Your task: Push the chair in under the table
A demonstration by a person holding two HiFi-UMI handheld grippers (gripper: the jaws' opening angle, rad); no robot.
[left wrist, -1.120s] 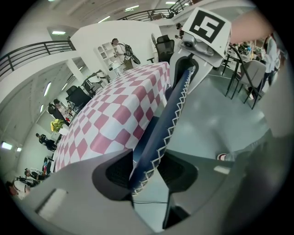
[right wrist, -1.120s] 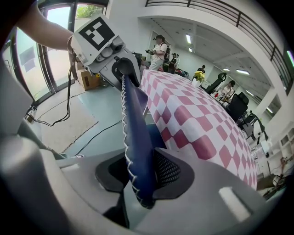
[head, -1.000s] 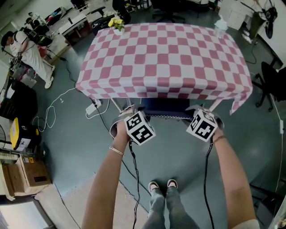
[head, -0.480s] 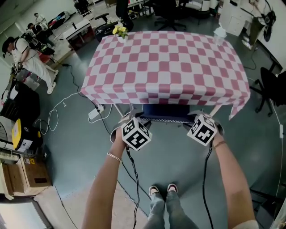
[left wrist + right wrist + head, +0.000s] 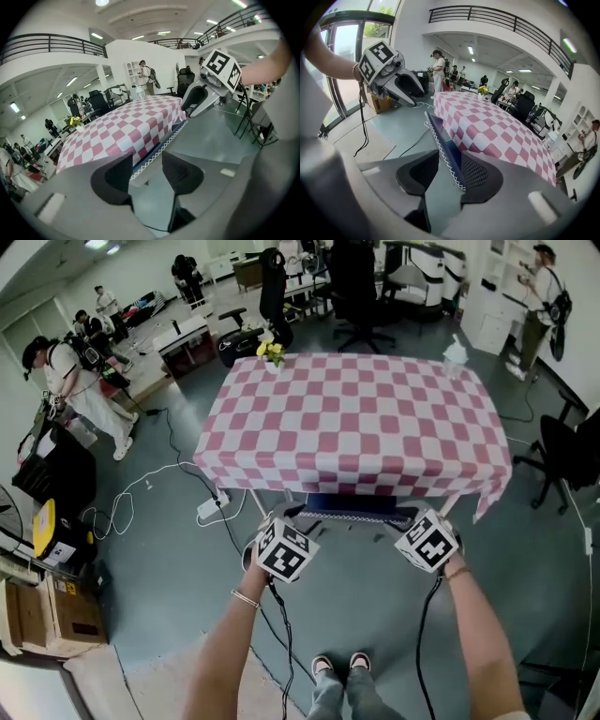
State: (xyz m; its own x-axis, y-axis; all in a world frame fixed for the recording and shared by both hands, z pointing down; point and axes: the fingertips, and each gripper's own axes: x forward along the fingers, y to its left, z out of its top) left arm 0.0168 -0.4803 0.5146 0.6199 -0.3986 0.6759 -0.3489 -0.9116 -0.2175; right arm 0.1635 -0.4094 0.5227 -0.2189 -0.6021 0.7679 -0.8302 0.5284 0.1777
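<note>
The room is a large open workshop with a grey-green floor point(image 5: 375, 606), where several people stand at desks far behind. In the middle stands a table point(image 5: 356, 418) covered with a pink and white checked cloth, and a small bunch of yellow flowers point(image 5: 272, 351) sits on its far left corner. The chair point(image 5: 352, 505) is in under the table at the near side: only the top edge of its dark blue back, with white zigzag stitching, shows below the hanging cloth. The person stands in front of it with both arms stretched out. The left gripper point(image 5: 275, 521) is near the left end of the chair back; its jaws have just been opening and now stand wide apart with nothing between them, the chair edge being beyond them. The right gripper point(image 5: 411, 521) is at the right end; its jaws have also just been opening and are wide apart. The stitched edge runs into their gap, close beside one pad, but it is not clamped.
</note>
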